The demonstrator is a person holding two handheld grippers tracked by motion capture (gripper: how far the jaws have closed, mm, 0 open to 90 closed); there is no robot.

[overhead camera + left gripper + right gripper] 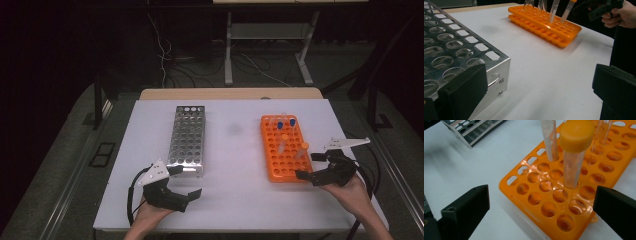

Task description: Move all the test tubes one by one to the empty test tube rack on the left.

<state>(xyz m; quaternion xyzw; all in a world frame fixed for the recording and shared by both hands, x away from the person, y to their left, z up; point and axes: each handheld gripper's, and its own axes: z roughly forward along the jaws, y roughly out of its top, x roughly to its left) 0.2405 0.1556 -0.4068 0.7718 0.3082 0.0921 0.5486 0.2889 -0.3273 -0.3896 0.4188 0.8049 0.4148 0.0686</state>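
We hold the right hand-held gripper [311, 166] wide open beside the orange rack [283, 148]; our left hand-held gripper [186, 181], well apart from it, also gapes empty.

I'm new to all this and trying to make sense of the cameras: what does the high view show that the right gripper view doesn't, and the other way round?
The high view alone takes in the whole white table, both hands, the open left gripper, blue-capped tubes and cables on the floor. The right gripper view alone gives a close look at the orange-capped tube standing just ahead of the open right gripper, and at the bottoms of the wells. Both show the orange rack and the metal rack.
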